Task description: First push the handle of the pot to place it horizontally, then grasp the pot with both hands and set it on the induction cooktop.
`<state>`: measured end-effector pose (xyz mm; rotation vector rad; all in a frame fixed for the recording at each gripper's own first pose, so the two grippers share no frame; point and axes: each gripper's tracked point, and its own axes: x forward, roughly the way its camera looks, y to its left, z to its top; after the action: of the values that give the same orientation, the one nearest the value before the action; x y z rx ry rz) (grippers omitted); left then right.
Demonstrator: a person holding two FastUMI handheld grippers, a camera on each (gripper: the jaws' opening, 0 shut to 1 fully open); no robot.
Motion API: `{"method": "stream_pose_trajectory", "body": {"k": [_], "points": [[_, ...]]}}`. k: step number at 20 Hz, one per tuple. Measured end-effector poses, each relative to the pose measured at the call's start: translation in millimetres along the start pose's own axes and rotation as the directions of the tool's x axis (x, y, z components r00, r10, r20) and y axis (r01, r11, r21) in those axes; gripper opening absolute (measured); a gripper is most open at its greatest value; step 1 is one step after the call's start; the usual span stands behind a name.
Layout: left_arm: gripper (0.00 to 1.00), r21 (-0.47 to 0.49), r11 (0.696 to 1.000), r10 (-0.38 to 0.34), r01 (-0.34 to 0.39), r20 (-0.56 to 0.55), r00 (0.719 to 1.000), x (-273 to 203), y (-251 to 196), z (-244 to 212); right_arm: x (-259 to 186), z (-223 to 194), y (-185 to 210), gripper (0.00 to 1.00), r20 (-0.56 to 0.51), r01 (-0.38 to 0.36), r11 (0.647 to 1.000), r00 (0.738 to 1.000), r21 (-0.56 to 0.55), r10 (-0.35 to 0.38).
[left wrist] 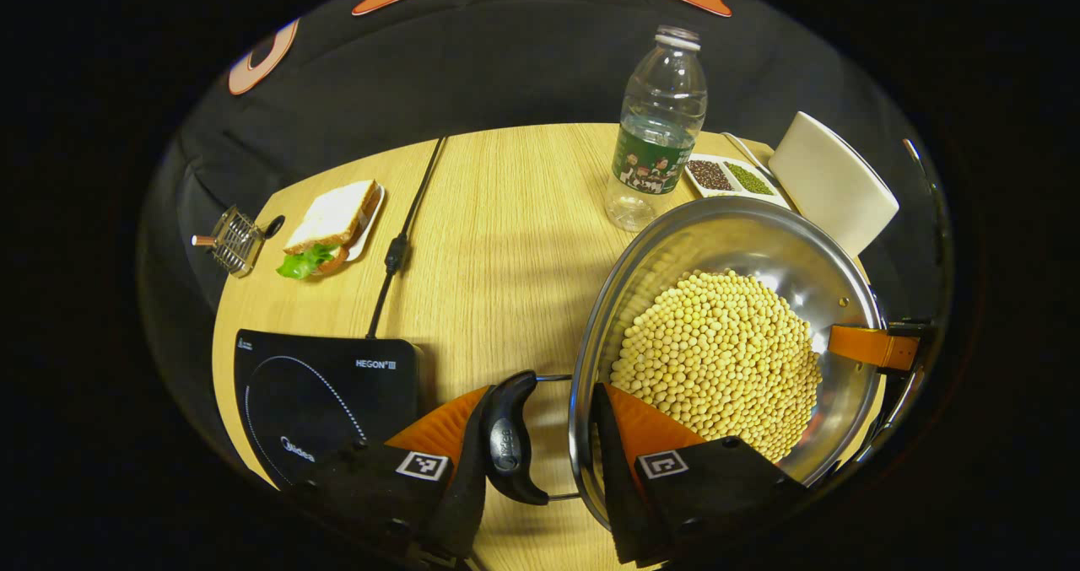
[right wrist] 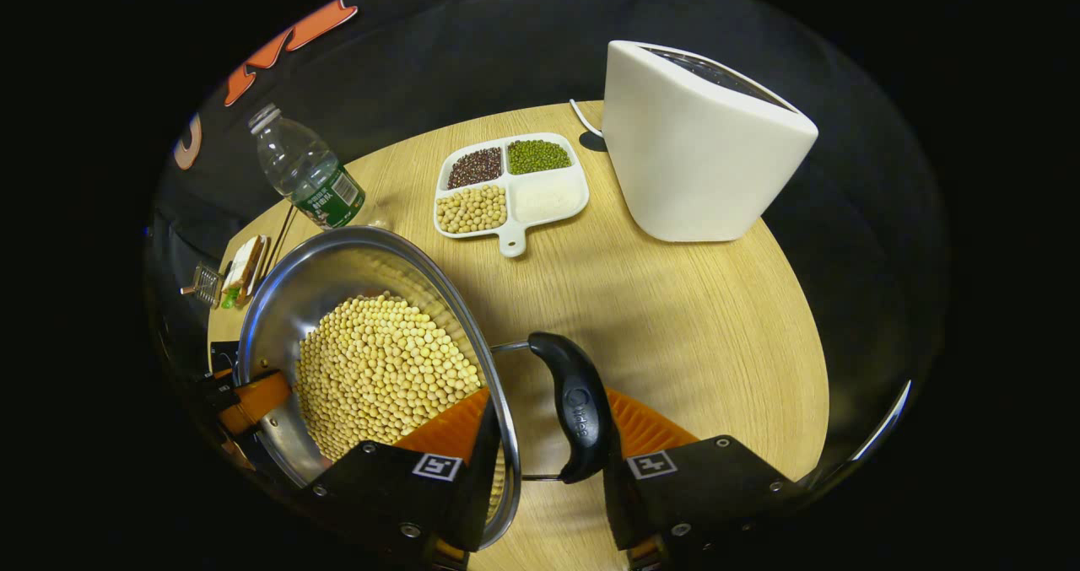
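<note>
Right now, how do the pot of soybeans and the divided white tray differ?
The pot is round, deep, shiny metal with black side handles; the tray is flat, squarish, white, with one short tab handle. The pot holds one large heap of soybeans; the tray holds four small separate portions, soybeans among them. The left gripper and right gripper flank the pot's handles; the tray stands untouched.

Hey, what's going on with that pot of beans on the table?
A person holds tongs in each hand. The left tongs and right tongs each straddle a side handle and the rim of the steel pot filled with soybeans. It isn't yet on the induction cooktop nearby.
</note>
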<state>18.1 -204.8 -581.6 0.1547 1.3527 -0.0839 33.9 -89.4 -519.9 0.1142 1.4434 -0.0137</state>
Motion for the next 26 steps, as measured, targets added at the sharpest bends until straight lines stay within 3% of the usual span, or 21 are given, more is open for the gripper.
{"method": "stream_pose_trajectory", "body": {"k": [4, 11, 22, 25, 26], "points": [[0.64, 0.007, 1.0, 0.009, -0.009, 0.031, 0.999, -24.5, 17.0, 2.6, -20.2, -4.5, 14.7, 0.6, 0.024, -0.006, 1.0, 1.0, -0.003, 0.006], [0.67, -0.002, 1.0, 0.03, -0.03, 0.055, 0.998, -65.4, 65.7, -4.9, -48.5, -14.0, 52.9, 0.57, 0.045, -0.025, 0.999, 0.999, -0.036, 0.027], [0.7, -0.062, 0.994, 0.091, -0.085, 0.106, 0.99, -135.3, 165.2, -19.6, -102.1, -22.4, 157.8, 0.56, 0.099, -0.072, 0.99, 0.992, -0.123, 0.085], [0.64, -0.085, 0.992, 0.101, -0.092, 0.111, 0.989, -151.0, 191.1, -27.8, -118.2, -27.9, 188.4, 0.56, 0.106, -0.079, 0.986, 0.99, -0.148, 0.096], [0.67, -0.091, 0.991, 0.104, -0.094, 0.112, 0.988, -157.5, 198.3, -30.6, -121.2, -29.1, 197.9, 0.57, 0.109, -0.08, 0.985, 0.989, -0.155, 0.098]]}}
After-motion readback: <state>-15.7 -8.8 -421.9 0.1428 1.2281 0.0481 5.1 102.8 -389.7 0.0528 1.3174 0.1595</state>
